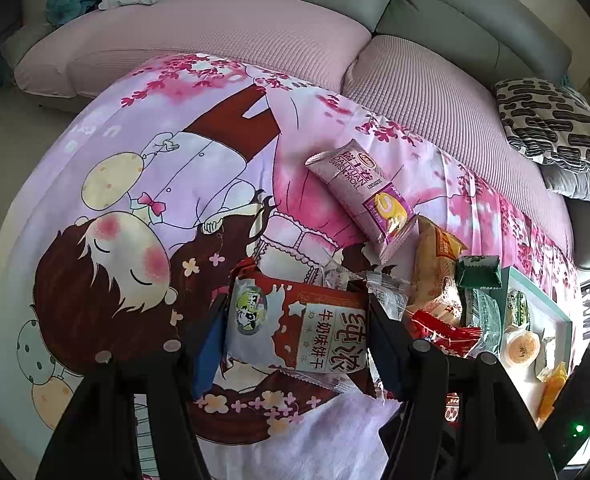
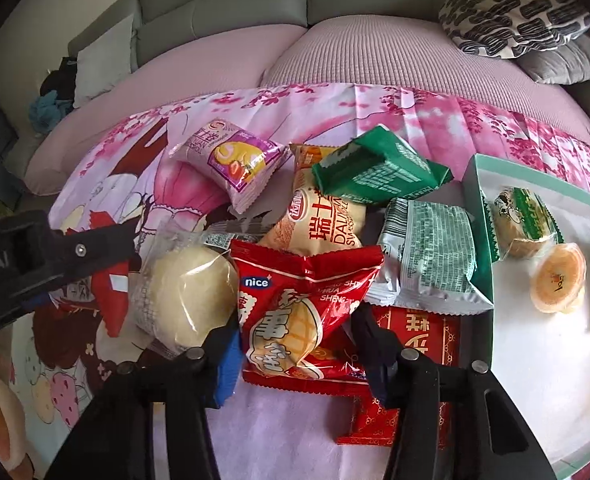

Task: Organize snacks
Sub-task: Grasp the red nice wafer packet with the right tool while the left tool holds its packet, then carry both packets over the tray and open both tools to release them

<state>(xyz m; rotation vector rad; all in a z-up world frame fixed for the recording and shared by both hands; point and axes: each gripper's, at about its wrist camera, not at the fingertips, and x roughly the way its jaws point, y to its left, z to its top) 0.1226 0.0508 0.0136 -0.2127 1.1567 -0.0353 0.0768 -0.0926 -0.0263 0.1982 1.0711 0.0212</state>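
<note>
In the left wrist view, our left gripper [image 1: 295, 332] is clamped on a red-and-white milk biscuit packet [image 1: 295, 330], its long axis crosswise between the fingers, over the cartoon cloth [image 1: 135, 160].

In the right wrist view, our right gripper [image 2: 295, 344] pinches a crumpled red nut packet [image 2: 295, 312] (glossy, "nice" logo), long axis running away from us, beside the white tray [image 2: 535, 340].
</note>
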